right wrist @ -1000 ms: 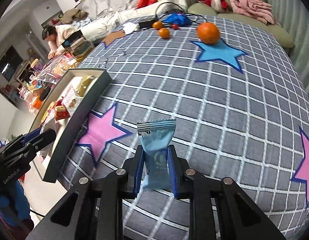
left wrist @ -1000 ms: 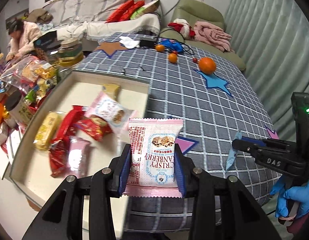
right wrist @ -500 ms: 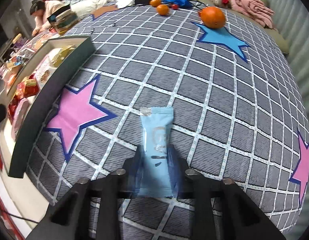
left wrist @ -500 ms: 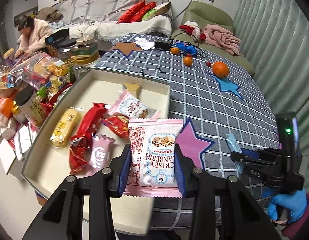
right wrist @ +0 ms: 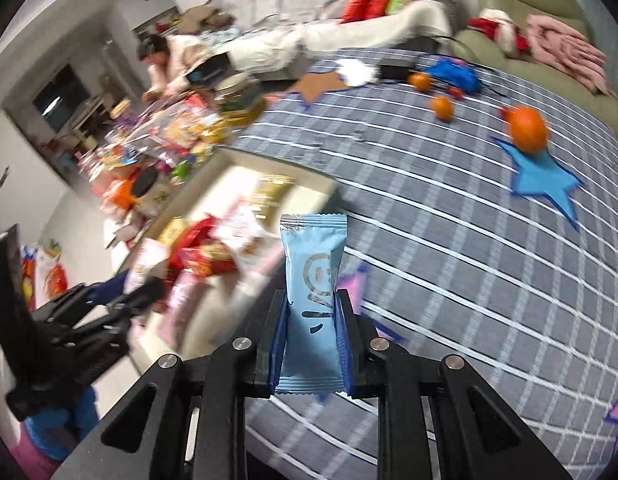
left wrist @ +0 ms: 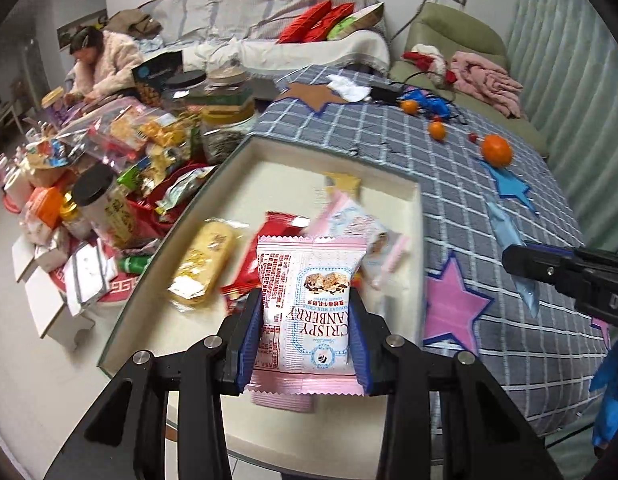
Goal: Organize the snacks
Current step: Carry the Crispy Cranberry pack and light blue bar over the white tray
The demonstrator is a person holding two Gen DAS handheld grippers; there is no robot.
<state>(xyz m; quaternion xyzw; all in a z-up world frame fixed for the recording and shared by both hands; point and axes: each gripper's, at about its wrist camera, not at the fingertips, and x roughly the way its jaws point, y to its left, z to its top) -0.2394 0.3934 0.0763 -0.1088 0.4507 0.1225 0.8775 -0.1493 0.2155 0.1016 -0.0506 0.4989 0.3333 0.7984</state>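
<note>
The left gripper (left wrist: 309, 344) is clamped on a pink packet (left wrist: 309, 308), pads on its two side edges near the lower end. The packet stands upright between the fingers, long axis along them, its top seal pointing away over the tray (left wrist: 415, 216). It looks light, puffy and crinkly, so a side pinch low on the body should hold it without crushing the contents. The right gripper (right wrist: 311, 344) is closed on a blue packet (right wrist: 312, 300), narrower and flatter, also gripped at the side edges low down, long axis along the fingers, crimped top forward. It hangs above the checked cloth (right wrist: 449, 260), just beside the tray's near corner. Other snacks (left wrist: 201, 264) lie loose in the tray.
</note>
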